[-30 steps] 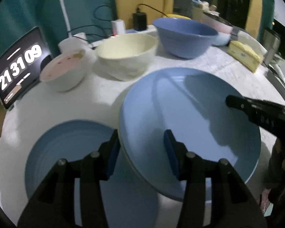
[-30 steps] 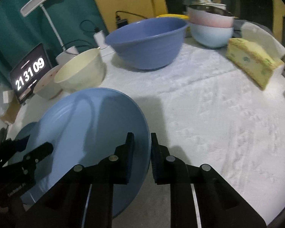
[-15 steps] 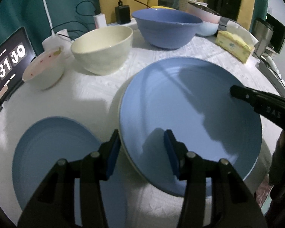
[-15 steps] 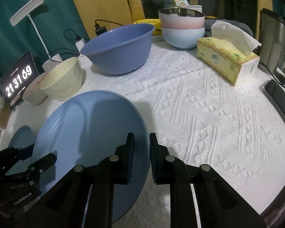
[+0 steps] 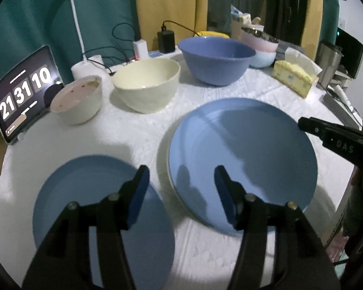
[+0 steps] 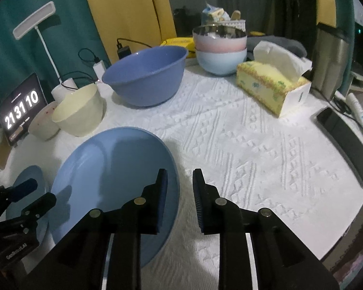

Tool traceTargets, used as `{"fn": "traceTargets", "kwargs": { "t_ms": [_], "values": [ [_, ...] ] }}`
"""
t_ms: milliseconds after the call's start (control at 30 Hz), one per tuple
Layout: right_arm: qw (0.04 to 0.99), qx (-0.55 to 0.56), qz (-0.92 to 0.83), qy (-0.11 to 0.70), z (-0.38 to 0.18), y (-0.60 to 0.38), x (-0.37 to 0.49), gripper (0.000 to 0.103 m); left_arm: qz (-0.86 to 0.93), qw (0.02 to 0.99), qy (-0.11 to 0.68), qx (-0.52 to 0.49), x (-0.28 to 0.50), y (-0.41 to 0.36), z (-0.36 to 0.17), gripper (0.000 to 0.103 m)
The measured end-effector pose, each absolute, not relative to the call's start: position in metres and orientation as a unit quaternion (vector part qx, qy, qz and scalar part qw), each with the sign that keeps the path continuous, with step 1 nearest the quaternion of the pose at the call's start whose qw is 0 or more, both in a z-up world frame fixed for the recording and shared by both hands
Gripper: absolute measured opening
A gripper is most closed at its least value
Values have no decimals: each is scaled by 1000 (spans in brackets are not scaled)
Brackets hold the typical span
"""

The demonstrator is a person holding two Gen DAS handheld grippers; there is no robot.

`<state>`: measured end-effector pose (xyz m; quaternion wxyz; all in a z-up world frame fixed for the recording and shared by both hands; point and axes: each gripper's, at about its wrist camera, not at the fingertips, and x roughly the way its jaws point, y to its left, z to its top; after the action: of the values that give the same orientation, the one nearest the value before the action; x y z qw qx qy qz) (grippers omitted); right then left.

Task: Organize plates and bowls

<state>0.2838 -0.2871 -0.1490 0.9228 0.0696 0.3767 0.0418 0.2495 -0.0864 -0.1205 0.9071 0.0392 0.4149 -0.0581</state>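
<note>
A large blue plate lies flat on the white tablecloth, a pale edge showing along its left side. A smaller blue plate lies to its left. My left gripper hovers over the gap between the two plates. Its jaws are opening, and the big plate's left rim shows between the pads without touching them. My right gripper is at the plate's right rim. Its jaws are opening too, and its pads are off the rim. Further back stand a cream bowl, a small white bowl and a big blue bowl.
Pink and pale-blue stacked bowls and a tissue box are at the back right. A tablet clock and a lamp stand at the left edge. A dark phone and a steel flask are at the right.
Both grippers have let go of the big blue plate's rims and drawn back and up. Their jaws have widened, and the plate now rests flat on the cloth.
</note>
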Motion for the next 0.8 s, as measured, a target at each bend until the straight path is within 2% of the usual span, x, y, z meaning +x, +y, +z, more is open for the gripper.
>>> {"fn": "traceTargets", "kwargs": {
  "t_ms": [800],
  "values": [
    [936,20,58,348,-114,-231,246,25,-31,935,353,4,201,-23,-89,59]
  ]
}}
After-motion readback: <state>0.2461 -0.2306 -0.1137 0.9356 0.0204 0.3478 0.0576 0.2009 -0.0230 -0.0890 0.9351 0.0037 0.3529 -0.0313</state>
